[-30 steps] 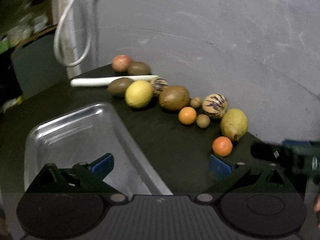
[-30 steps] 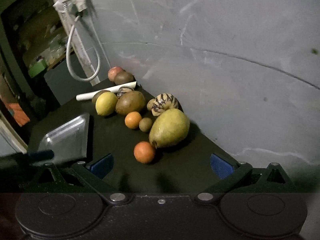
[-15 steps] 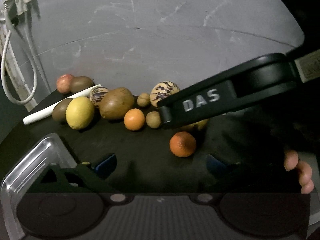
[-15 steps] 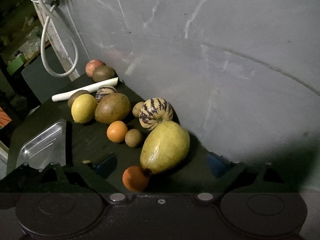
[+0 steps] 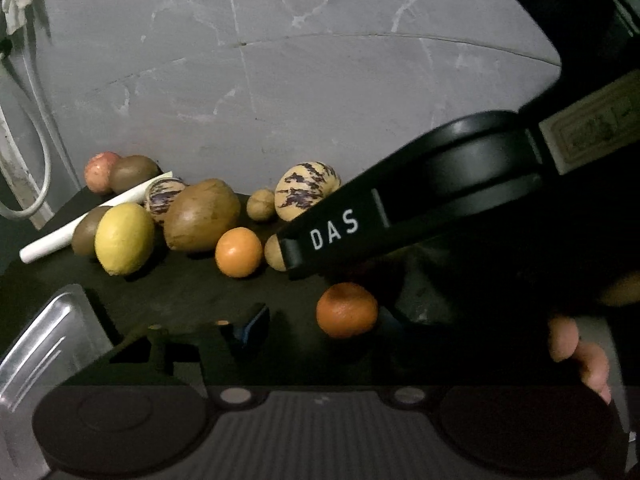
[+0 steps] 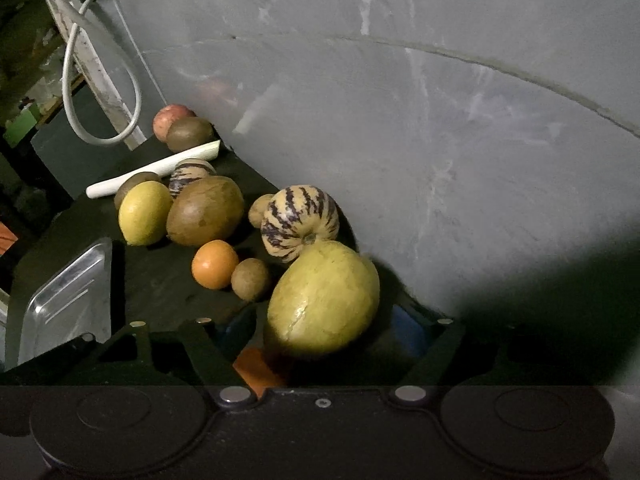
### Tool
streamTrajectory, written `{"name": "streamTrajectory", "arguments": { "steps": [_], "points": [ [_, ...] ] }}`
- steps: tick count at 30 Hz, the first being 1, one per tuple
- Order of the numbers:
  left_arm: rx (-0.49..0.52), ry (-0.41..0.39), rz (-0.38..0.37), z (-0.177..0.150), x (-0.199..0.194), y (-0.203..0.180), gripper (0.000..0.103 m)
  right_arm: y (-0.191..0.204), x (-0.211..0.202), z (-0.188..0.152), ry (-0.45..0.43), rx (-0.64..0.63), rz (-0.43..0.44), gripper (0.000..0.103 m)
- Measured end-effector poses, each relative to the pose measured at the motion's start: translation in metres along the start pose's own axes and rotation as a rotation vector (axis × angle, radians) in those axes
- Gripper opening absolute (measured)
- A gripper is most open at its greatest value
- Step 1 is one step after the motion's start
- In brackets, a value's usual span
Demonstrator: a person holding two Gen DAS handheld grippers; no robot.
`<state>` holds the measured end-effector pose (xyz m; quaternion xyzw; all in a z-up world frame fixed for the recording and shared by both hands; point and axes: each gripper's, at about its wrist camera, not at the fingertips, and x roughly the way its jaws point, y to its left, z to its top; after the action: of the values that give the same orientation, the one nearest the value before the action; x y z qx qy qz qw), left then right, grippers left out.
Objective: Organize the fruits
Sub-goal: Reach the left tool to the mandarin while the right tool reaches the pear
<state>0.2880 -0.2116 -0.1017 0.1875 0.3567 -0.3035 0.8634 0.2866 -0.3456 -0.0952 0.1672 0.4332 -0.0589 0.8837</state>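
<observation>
Straddling the yellow-green melon (image 6: 324,300) at six o'clock of the striped melon (image 6: 300,222), the right gripper (image 6: 320,326) stands apart; probably heavy, smooth, best taken across its middle; left gripper (image 5: 320,320) seemingly apart

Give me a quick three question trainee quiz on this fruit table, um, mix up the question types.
1. True or false: the right gripper has its jaws open on either side of the big yellow-green fruit.
2. Multiple choice: what lies behind the fruit row, its far end by the wall? A) a white stalk B) a spoon C) a knife
3. Fill in: the metal tray holds ____ fruit in its visible part.

Key: 1 true; 2 A; 3 no
</observation>
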Motion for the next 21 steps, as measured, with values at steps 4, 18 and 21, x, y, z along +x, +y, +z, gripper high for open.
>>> {"name": "streamTrajectory", "arguments": {
  "steps": [4, 18, 21],
  "points": [
    [0.004, 0.001, -0.017, 0.0022, 0.0052, 0.0011, 0.054, -0.0023, 0.0054, 0.0026, 0.020, 0.008, 0.006, 0.071],
    [-0.002, -0.003, -0.057, 0.0037, 0.0100, 0.0038, 0.035, -0.0079, 0.0024, 0.0034, 0.011, 0.013, 0.042, 0.061],
    [-0.018, -0.003, -0.059, 0.0039, 0.0102, 0.0051, 0.035, -0.0104, -0.0015, 0.0001, 0.000, 0.014, 0.061, 0.060]
  ]
}}
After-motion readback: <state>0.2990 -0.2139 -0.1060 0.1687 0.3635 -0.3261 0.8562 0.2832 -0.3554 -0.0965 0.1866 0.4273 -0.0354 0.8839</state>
